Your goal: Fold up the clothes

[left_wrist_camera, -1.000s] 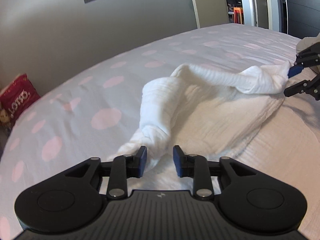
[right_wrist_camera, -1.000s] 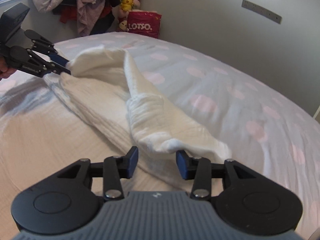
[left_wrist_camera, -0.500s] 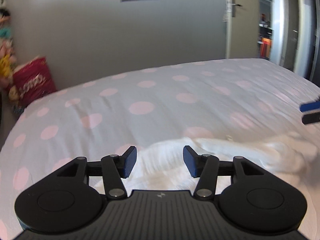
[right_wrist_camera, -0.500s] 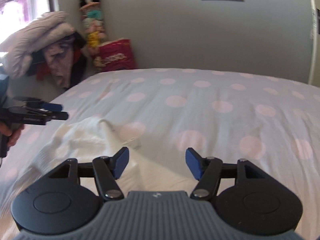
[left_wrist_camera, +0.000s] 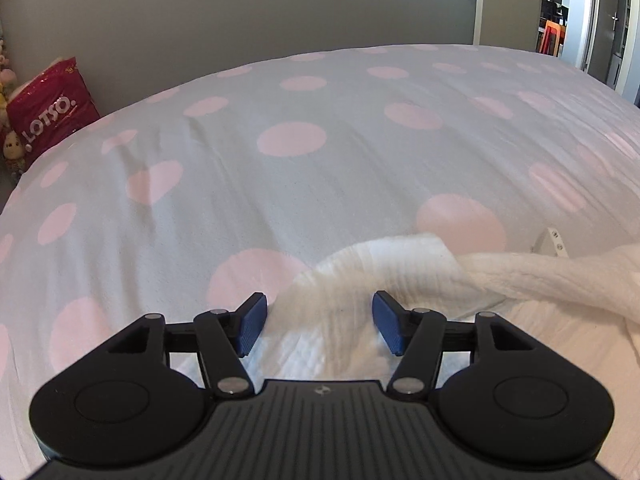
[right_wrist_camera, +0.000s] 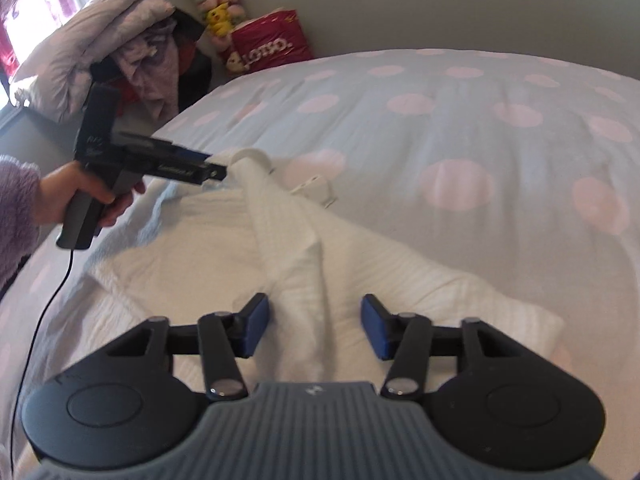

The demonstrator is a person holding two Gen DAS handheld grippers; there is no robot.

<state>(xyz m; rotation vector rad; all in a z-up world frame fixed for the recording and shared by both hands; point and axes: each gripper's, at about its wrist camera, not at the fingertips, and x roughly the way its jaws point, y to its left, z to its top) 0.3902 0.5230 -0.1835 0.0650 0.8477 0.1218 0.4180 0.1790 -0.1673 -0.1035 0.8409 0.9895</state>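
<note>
I am hovering both tongs, left (left_wrist_camera: 316,324) and right (right_wrist_camera: 314,326), gaping and empty over the white garment (right_wrist_camera: 304,264), rumpled mid-bed (left_wrist_camera: 280,168), folding barely begun.

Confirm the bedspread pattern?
Pale grey-blue bedspread with pink polka dots, clearest in the left wrist view.

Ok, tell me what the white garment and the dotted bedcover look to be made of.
White garment: looks like soft, matte crinkled cotton, maybe muslin or waffle weave; fine ribbed lines run along its rolled edge, and it slumps limply. Dotted bedcover: seems a thin, smooth woven cotton or blend, matte, with printed pink dots and shallow creases. The exact fibre of either cannot be told.
</note>
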